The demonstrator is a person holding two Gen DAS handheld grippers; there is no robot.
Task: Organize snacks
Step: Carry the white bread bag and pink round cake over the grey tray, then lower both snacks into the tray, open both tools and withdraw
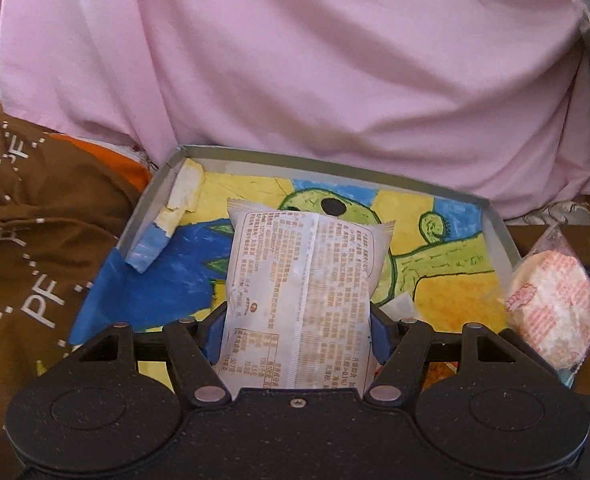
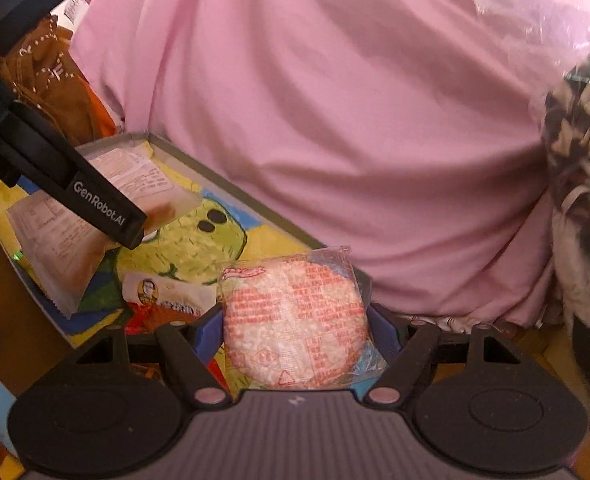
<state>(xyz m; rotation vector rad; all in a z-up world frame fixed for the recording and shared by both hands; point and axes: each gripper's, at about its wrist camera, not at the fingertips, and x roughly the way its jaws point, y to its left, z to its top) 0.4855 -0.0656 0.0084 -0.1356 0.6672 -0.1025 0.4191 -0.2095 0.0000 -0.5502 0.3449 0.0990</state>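
Left hand-held gripper clamps a white rectangular snack packet printed with text between its blue pads, above a shallow grey-rimmed cardboard tray lined with a green dinosaur drawing. Right hand-held gripper clamps a round puffed-rice cake in clear wrapper with red print over the tray's near right edge. One small white-and-orange snack sachet lies on the tray floor. Pink cloth rises behind the tray; brown patterned fabric lies to its left.
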